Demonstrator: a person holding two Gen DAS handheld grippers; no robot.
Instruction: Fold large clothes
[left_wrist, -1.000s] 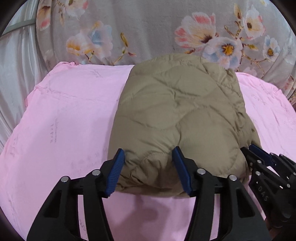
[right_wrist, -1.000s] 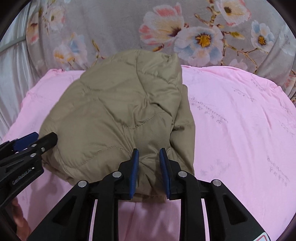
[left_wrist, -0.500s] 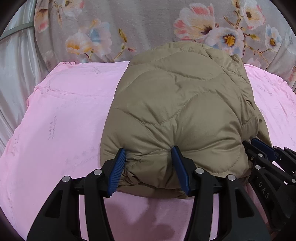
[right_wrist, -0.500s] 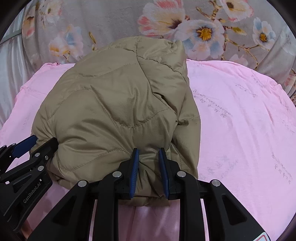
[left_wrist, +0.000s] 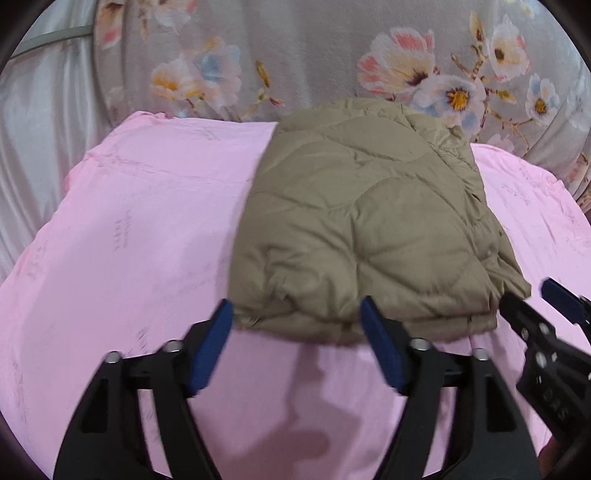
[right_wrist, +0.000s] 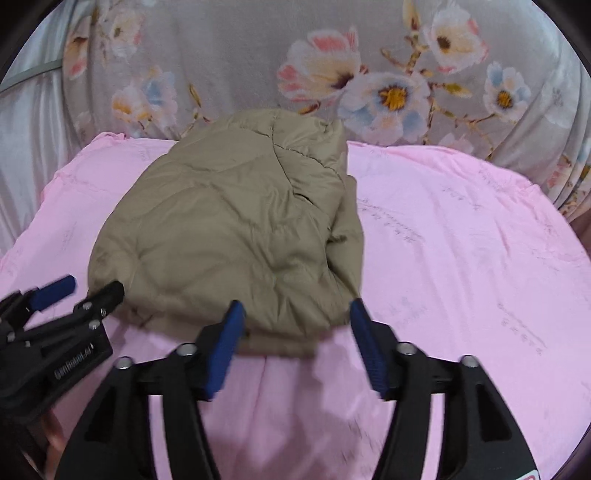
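A tan quilted jacket (left_wrist: 365, 229), folded into a compact bundle, lies on the pink sheet (left_wrist: 140, 229); it also shows in the right wrist view (right_wrist: 236, 236). My left gripper (left_wrist: 295, 317) is open at the bundle's near left edge, its fingers apart from the fabric. My right gripper (right_wrist: 295, 317) is open at the near right edge, empty. The right gripper shows at the right of the left wrist view (left_wrist: 532, 299), and the left gripper at the left of the right wrist view (right_wrist: 88, 291).
A grey floral curtain (left_wrist: 332, 51) hangs behind the pink-covered surface (right_wrist: 461, 240). Plain grey fabric (left_wrist: 40, 122) hangs at the far left. The pink sheet's edges drop off at left and right.
The right gripper has opened and let go of the jacket's near edge. Both grippers have drawn back a little, and the bundle now rests flat on the sheet.
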